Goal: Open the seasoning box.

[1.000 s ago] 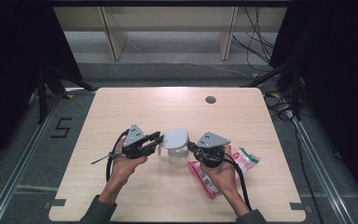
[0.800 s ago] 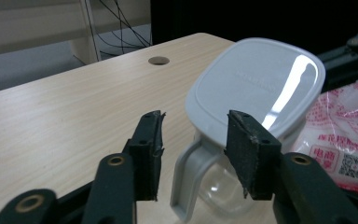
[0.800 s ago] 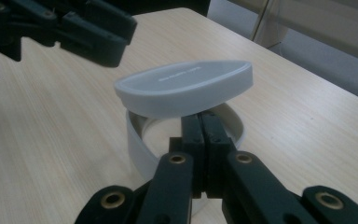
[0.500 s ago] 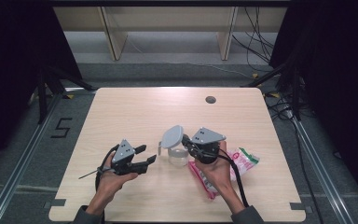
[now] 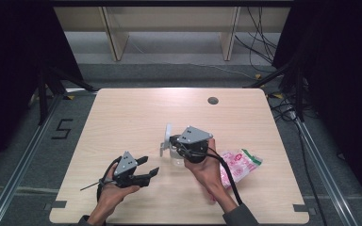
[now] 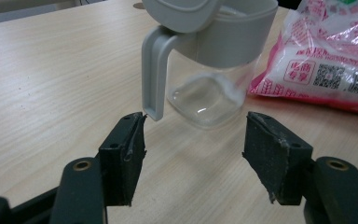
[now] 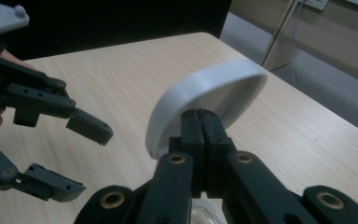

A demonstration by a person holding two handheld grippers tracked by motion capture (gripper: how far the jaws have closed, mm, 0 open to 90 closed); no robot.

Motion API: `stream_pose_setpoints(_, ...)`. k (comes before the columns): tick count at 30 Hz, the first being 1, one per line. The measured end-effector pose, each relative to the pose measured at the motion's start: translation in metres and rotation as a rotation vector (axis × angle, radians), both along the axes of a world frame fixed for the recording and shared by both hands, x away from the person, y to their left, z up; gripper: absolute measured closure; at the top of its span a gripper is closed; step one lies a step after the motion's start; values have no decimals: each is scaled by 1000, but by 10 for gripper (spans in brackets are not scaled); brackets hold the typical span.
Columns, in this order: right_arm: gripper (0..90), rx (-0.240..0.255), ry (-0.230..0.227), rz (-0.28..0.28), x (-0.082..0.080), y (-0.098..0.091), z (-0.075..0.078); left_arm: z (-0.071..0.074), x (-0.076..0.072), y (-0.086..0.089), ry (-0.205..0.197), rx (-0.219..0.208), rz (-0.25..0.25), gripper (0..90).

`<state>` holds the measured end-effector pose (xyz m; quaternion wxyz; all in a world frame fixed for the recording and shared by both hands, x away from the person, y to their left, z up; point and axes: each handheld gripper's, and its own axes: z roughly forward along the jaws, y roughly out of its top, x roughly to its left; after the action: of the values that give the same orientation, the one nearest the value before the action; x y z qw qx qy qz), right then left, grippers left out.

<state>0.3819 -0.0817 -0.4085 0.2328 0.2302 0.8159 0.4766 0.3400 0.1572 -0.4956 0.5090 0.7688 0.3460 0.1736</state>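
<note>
Left of the jug, the left gripper hangs empty, jaws just opened wide. One clear jug stands mid-table, its grey lid tipped up, pinched in the right gripper. So it looks opened; filling remains. Right of the jug lies one pink bag.

Two hand-held grippers: left gripper and right gripper, each with black jointed jaws, brass-ringed pivots, grey triangular top plate, black trailing cable; dark sleeve cuffs.
</note>
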Motion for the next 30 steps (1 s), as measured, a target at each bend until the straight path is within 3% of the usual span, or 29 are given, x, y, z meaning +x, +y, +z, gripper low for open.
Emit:
stream_pose_setpoints(1,900,1,6,2,-1,-1,1,0,0,1,1,20,3,373)
stream_pose_setpoints(7,873,29,1,-16,-15,-24,3,-3,0,5,4,8,18,360)
stream_pose_setpoints(11,833,43,9,-54,-31,-52,0,-6,-2,4,12,20,27,335)
stream_pose_setpoints(12,817,38,-14,-59,-34,-60,-1,-7,-3,4,15,18,28,331)
stream_pose_setpoints(13,802,54,10,-79,-40,-67,-2,-8,-4,2,20,-3,27,327)
stream_pose_setpoints(14,787,47,9,-82,-44,-76,-4,-8,-5,3,16,13,31,323)
stream_pose_setpoints(15,769,39,15,-97,-48,-85,-6,-8,-5,4,14,29,24,319)
stream_pose_setpoints(16,743,48,14,-122,-51,-94,-8,-8,-6,5,19,23,31,315)
stream_pose_setpoints(18,708,79,53,-167,-61,-113,-14,-9,-6,5,17,7,33,310)
stream_pose_setpoints(20,668,75,57,-219,-69,-127,-17,-9,-6,7,20,17,35,308)
stream_pose_setpoints(22,630,103,56,-260,-77,-141,-21,-10,-7,7,22,22,40,306)
stream_pose_setpoints(23,620,101,76,-290,-83,-146,-22,-10,-7,7,23,9,44,305)
stream_pose_setpoints(26,583,82,49,-338,-96,-162,-27,-10,-7,8,15,30,30,302)
stream_pose_setpoints(27,575,86,50,-372,-102,-167,-28,-11,-8,7,26,12,43,302)
stream_pose_setpoints(28,570,98,74,-402,-107,-169,-28,-10,-8,7,26,17,40,302)
stream_pose_setpoints(29,556,95,57,-406,-109,-175,-30,-10,-8,8,27,25,42,301)
stream_pose_setpoints(30,547,95,70,-431,-113,-178,-31,-10,-8,8,26,24,39,301)
